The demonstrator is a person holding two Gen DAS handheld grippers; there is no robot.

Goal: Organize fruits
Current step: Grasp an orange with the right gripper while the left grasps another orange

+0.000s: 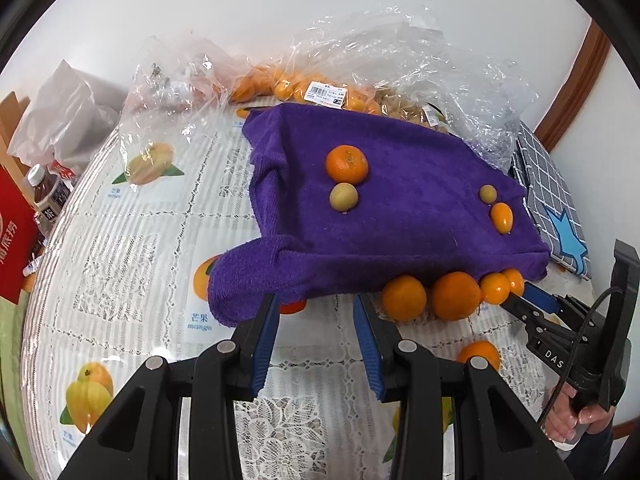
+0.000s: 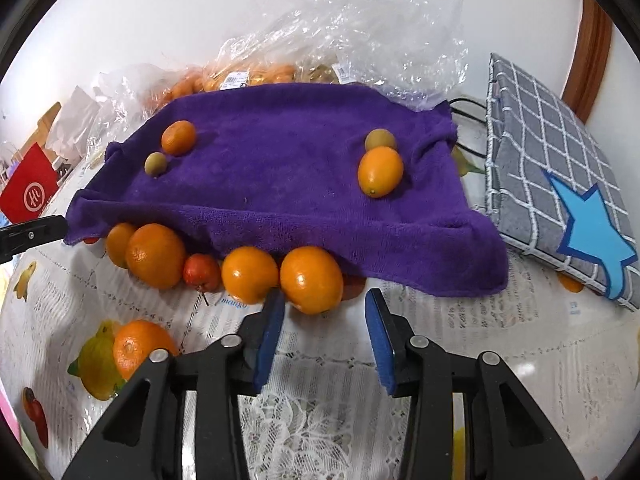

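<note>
We find both tongs empty and spread wide. The right tongs (image 2: 324, 320) sit low over the bench (image 2: 460, 344), with the left pad just beside a large orange (image 2: 311, 279) at the near edge of the purple towel (image 2: 280, 168); we cannot tell whether the pad touches it. The left tongs (image 1: 316, 336) hover further left, facing the near edge of the towel, with nothing between their pads.

We judge the step in hand to be the approach to a loose fruit, most likely that large orange. The next move calls for shifting the right tongs left until the orange lies between the pads, then closing gently, since round fruit may roll.

Location of the fruit:
- Near towel edge: a row of oranges, including a second orange (image 2: 250, 274), a bigger one (image 2: 156, 255) and a small red fruit (image 2: 202, 273), all touching or nearly so.
- On the towel, left: a mandarin (image 2: 179, 137) with a small greenish fruit (image 2: 156, 164) just beside it.
- On the towel, right: an oval kumquat (image 2: 380, 171) touching another greenish fruit (image 2: 380, 139).
- Near left, on the bench: a lone orange (image 2: 140, 344).

Containers: clear plastic bags (image 2: 360, 40) lie at the far side, holding more orange fruit (image 1: 280, 84) and pale brownish fruit whose count we cannot tell.
</note>
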